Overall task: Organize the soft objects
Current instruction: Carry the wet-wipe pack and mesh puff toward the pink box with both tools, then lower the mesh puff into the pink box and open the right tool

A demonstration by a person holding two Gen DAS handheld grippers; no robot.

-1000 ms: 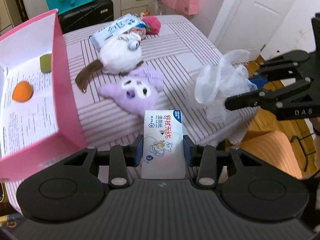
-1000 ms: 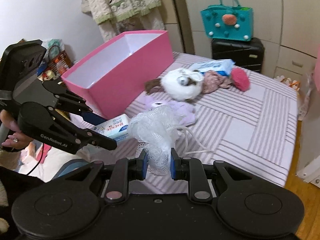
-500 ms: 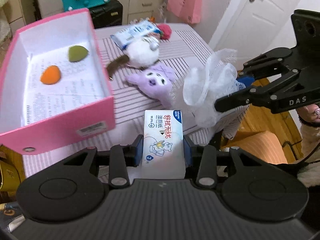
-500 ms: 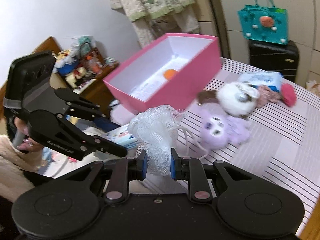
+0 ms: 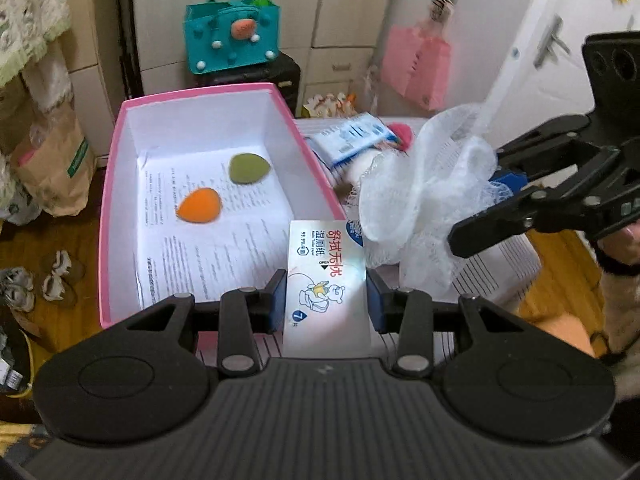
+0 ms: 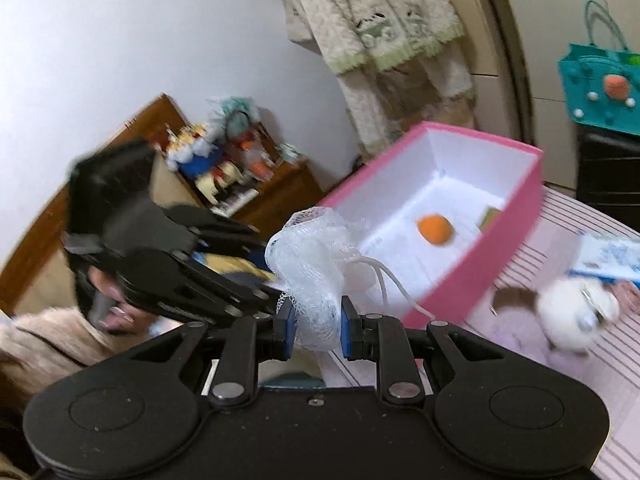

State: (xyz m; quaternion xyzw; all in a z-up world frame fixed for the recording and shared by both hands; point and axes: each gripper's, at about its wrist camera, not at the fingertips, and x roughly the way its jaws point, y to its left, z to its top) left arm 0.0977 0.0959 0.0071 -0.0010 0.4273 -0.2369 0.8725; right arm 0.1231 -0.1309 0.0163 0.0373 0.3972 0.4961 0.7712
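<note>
My left gripper (image 5: 326,300) is shut on a white wet-wipes pack (image 5: 326,276) and holds it above the near edge of the pink box (image 5: 120,152). An orange sponge (image 5: 199,211) and a green sponge (image 5: 249,168) lie in the box on printed paper. My right gripper (image 6: 318,330) is shut on a white mesh bath pouf (image 6: 316,264), held in the air beside the box (image 6: 516,224); in the left wrist view it (image 5: 476,236) holds the pouf (image 5: 424,192) just right of the box. A white plush (image 6: 576,316) lies on the striped bed (image 6: 568,224).
A blue-white tissue pack (image 5: 352,140) and a pink item (image 5: 402,132) lie on the bed behind the pouf. A teal bag (image 5: 230,36) sits on a black case behind the box. Pink bags (image 5: 416,64) hang by the door. A paper bag (image 5: 52,160) stands on the floor at left.
Both grippers have swung left toward the pink box with their loads. The box now fills the middle of the left wrist view, and the plush toys are mostly hidden behind the pouf.
</note>
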